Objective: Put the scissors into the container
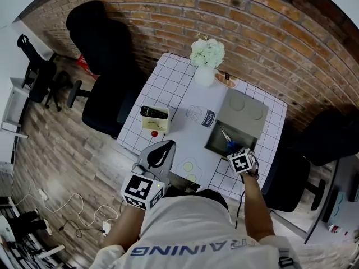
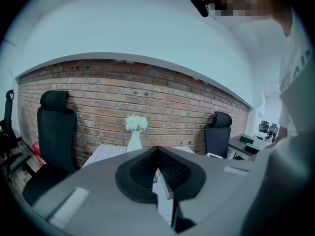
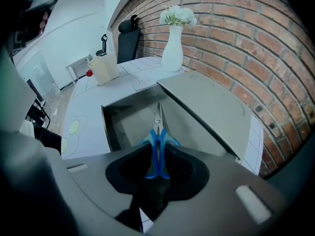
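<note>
Blue-handled scissors [image 3: 158, 127] sit between the jaws of my right gripper [image 3: 157, 148], which is shut on the handles. The blades point away from me over the inside of the open grey container [image 3: 109, 127]. In the head view the scissors [image 1: 226, 137] hang above the container's opening [image 1: 216, 144] at the table's right front, with the right gripper [image 1: 233, 149] just behind them. The container's lid [image 1: 244, 111] lies folded open on the far side. My left gripper [image 1: 161, 152] is held low at the table's near edge; its jaws meet at the tips [image 2: 157, 149] with nothing between them.
A white vase of flowers [image 1: 206, 60] stands at the back of the grid-patterned table [image 1: 168, 80]. A cream box with a red ball [image 1: 154, 117] sits at the left. Black office chairs [image 1: 104, 66] stand on both sides, and a brick wall runs behind.
</note>
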Available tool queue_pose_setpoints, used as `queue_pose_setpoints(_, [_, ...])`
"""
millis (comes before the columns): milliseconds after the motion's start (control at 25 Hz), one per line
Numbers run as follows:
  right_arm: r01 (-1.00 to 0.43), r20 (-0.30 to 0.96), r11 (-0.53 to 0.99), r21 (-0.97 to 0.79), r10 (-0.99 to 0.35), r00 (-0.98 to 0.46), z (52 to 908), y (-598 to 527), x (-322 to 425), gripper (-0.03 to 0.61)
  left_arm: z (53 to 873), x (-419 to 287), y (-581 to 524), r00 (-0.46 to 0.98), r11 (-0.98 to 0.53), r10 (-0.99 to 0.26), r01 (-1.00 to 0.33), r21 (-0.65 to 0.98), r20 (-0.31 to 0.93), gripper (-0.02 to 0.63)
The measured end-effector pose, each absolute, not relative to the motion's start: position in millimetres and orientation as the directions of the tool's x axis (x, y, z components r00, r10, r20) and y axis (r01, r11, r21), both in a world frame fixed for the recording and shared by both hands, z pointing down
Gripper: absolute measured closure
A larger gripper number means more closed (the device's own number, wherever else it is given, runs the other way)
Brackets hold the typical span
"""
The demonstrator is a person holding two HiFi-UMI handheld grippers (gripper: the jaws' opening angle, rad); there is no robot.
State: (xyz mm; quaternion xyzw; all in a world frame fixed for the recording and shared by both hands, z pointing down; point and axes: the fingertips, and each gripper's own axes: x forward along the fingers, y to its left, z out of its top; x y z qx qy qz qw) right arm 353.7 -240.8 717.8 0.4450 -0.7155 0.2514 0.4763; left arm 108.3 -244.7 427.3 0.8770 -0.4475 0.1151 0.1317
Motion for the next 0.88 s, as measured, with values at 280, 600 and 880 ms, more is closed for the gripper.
queue_pose_setpoints(280, [-0.904,0.856,0.422,0.067,-0.49,-0.164,694.9,-248.7,359.9,0.446,430.5,111.4,-247.3,0.596,-0.58,-0.738,-0.8,0.153,0.316,0.614])
queue_pose_setpoints(600, [-0.97,0.712,0.239,0.033,-0.687,-0.145,612.8,-250.8,376.2,0.563,417.7,107.8,-257.2,0.662,-0.64,-0.704,-0.749,0.172,0.257,0.614])
queue_pose_setpoints(880, [-0.993,0.444,0.121,0.014,-0.89,-0.103,480.7,-242.1,362.0,0.563,406.2,112.3,-271.1,0.753,-0.736,-0.625,-0.656,0.165,0.204,0.614])
